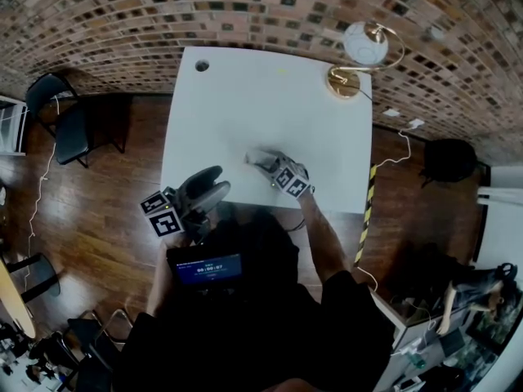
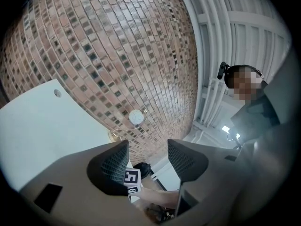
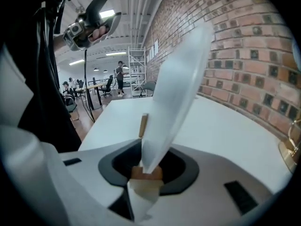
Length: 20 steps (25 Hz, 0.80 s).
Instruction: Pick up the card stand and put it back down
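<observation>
At the near edge of the white table, the left gripper is hovering with jaws apart and empty. Farther in, toward the table's middle, the right gripper is pinching the wooden foot of the card stand. The stand's white card is rising, tilted, straight ahead of those jaws.

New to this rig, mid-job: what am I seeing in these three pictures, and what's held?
No robot arm: a person holds a two-jaw gripper in each hand. The head view looks down from the person's head onto a white table with a globe lamp at its far corner. The other two views come from cameras riding on the grippers. The right gripper is shut on the card stand, a small wooden block carrying a white card. The left gripper is by the table's near edge, jaws apart, empty.
</observation>
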Each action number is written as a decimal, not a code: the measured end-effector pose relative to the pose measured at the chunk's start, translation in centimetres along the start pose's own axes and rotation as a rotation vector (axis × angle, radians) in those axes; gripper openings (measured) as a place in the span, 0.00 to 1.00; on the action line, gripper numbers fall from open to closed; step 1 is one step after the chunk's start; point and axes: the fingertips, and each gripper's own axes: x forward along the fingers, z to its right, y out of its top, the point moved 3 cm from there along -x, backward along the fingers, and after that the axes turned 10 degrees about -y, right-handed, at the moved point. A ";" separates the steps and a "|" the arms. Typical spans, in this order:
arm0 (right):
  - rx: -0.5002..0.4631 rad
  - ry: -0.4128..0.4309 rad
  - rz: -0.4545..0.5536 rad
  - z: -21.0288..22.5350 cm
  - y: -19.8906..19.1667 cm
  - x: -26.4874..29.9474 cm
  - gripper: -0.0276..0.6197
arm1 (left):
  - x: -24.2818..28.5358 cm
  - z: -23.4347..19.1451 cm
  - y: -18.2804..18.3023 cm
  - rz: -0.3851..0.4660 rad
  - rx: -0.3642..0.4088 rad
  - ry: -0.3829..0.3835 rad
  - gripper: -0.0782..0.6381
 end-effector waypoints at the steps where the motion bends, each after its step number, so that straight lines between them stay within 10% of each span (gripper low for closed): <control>1: 0.005 0.003 0.014 0.0 0.3 -0.3 0.24 | 0.0 0.0 0.0 -0.001 -0.001 -0.001 0.46; 20: 0.036 -0.006 0.299 9.8 22.3 -16.1 0.23 | 5.5 4.3 4.6 0.003 0.143 -0.197 0.46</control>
